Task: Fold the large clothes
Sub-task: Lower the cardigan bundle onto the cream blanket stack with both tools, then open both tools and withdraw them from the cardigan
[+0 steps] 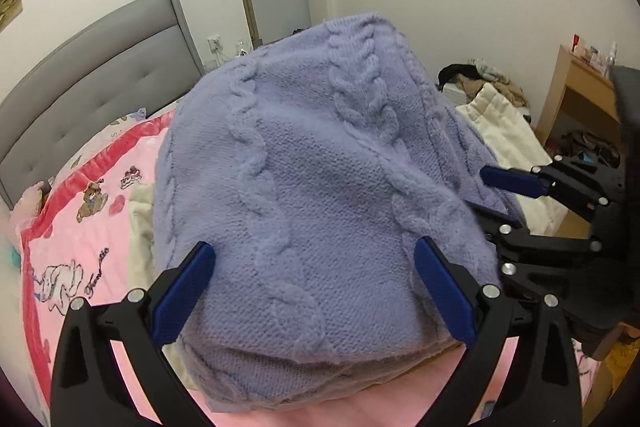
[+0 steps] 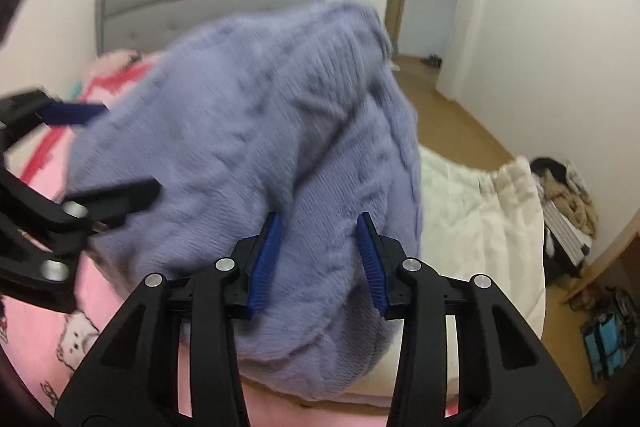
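A lavender cable-knit sweater (image 1: 320, 187) is bunched into a thick folded bundle over the pink blanket, and it fills both views. My left gripper (image 1: 312, 251) stands wide open, its blue pads (image 1: 184, 295) lying against the knit, which spreads beyond both fingers. My right gripper (image 2: 318, 227) is narrowed on the bundle's right end, with sweater (image 2: 280, 147) fabric packed between its pads (image 2: 264, 263). The right gripper (image 1: 490, 199) also shows in the left wrist view, one finger above and one below the sweater's edge. The right wrist view is blurred.
The bed carries a pink cartoon-print blanket (image 1: 80, 227) and a cream quilt (image 2: 480, 211). A grey padded headboard (image 1: 100, 67) stands behind. A wooden desk (image 1: 576, 99) and a heap of clothes (image 2: 568, 195) are beyond the bed, beside bare wooden floor (image 2: 460, 115).
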A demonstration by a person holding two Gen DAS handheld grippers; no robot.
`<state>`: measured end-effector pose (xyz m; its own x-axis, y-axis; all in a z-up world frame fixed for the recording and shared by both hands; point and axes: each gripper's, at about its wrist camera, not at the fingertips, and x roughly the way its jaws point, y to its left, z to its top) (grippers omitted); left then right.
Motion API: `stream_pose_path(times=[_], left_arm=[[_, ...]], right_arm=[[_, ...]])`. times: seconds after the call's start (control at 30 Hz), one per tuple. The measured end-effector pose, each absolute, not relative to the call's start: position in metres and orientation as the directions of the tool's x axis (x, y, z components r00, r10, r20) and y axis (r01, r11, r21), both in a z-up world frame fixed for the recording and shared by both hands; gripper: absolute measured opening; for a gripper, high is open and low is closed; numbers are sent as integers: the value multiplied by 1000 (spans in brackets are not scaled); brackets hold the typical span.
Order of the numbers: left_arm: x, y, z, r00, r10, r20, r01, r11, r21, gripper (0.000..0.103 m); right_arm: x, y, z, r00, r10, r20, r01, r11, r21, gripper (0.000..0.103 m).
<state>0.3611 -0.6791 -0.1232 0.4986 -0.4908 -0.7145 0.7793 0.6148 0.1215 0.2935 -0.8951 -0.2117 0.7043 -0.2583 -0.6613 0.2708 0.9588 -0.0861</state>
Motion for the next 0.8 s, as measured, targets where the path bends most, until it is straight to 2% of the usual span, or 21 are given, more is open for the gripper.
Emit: stream_pose_path(times=[0.13, 0.23, 0.3, 0.43, 0.5, 0.6, 0.8], left_arm=[[356, -682, -125, 504, -482, -716, 787, 599, 151, 98], [352, -677, -117, 520, -490, -699, 776, 614, 148, 98], [353, -669, -110, 509, -494, -705, 765, 635, 107, 98], [353, -651, -91, 469, -516, -717, 749, 662, 12, 98], [350, -644, -78, 510, -486, -710, 716, 697, 36, 98], [337, -634, -55, 593, -479, -647, 673, 736, 72, 98], [303, -632, -11, 674, -445, -590, 624, 770, 131, 98]], right_arm=[[294, -891, -219, 678, -254, -690, 260, 960, -98, 37], [295, -892, -201, 686, -228, -692, 270, 962, -48, 45], [281, -895, -190, 679, -248, -691, 308, 951, -38, 66], [256, -894, -165, 706, -256, -660, 368, 929, 33, 76], [249, -892, -150, 691, -290, -662, 403, 915, 19, 86], [238, -888, -130, 693, -317, -648, 420, 907, 6, 94], [219, -871, -99, 682, -365, -634, 440, 897, -42, 95]])
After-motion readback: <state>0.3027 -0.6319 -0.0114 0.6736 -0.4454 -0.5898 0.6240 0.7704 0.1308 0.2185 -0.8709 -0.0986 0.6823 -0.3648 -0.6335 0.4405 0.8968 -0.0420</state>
